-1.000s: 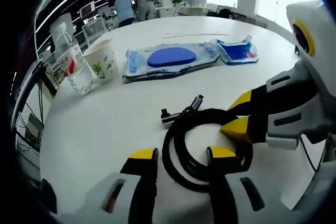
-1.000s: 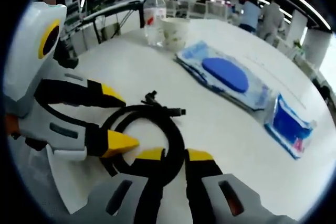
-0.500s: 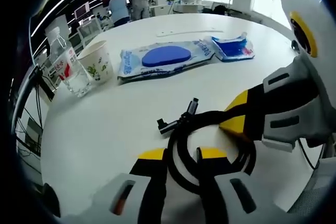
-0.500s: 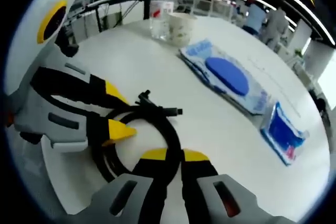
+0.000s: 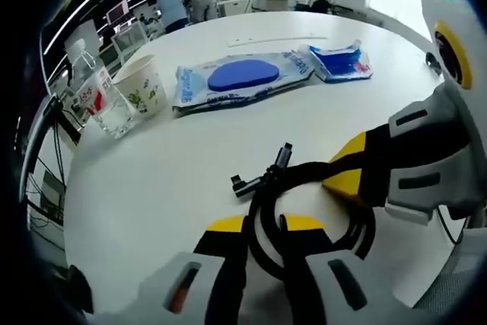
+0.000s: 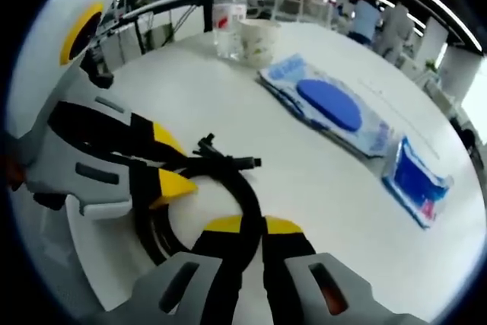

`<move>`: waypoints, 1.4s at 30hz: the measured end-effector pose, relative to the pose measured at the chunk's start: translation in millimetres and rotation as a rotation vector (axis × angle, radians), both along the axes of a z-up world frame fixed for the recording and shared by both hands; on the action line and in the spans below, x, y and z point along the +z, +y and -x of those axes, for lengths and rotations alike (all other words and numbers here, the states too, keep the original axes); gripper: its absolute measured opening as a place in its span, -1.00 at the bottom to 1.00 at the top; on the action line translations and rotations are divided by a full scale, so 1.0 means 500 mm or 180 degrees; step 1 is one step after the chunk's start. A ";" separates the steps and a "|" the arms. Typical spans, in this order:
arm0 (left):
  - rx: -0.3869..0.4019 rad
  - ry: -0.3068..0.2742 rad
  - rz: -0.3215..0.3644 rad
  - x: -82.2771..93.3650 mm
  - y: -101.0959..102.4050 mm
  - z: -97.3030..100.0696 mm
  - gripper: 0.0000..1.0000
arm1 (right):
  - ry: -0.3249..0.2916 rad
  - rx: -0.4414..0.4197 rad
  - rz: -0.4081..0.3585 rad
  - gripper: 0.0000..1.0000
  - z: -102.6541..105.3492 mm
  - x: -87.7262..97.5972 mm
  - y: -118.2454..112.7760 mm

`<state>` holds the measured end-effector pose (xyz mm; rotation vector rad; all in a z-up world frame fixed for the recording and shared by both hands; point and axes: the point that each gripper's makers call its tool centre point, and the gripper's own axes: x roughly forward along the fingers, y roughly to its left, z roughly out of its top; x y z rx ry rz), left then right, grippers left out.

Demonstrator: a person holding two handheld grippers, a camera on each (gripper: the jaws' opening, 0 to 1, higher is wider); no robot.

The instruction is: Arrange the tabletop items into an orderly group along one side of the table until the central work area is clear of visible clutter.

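- The left hand-held gripper (image 5: 265, 226) was clamped on the coiled black rubber cable (image 5: 304, 211), which lay on the round white surface (image 5: 152, 180).
- The right hand-held gripper (image 6: 253, 227) pinched the same coil's opposite side.
- A clear plastic water bottle (image 5: 103, 97), paper cup (image 5: 141, 86) and blue wipe packs (image 5: 243, 81) sat well apart beyond.

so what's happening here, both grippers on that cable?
Yes. A person is working two handheld grippers on a white table. The left gripper and the right gripper are each clamped on the coiled black cable, at different parts of the loop. Farther back sit a water bottle, a paper cup, a large wipes pack and a small blue pouch, untouched.
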<state>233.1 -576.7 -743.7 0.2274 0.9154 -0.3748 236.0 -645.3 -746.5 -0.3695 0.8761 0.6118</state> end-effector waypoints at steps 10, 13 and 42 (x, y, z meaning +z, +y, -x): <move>0.0075 0.0051 0.0039 0.002 0.006 0.007 -0.76 | 0.0089 -0.0096 -0.0140 -0.91 0.012 0.000 0.000; 0.0075 0.0073 0.0073 0.002 0.002 0.008 -0.78 | 0.0116 -0.0121 -0.0166 -0.91 0.016 0.001 -0.005; -0.0107 -0.0067 0.0342 0.038 -0.079 -0.045 -0.81 | 0.0059 -0.0581 -0.0390 -0.92 -0.019 0.035 -0.087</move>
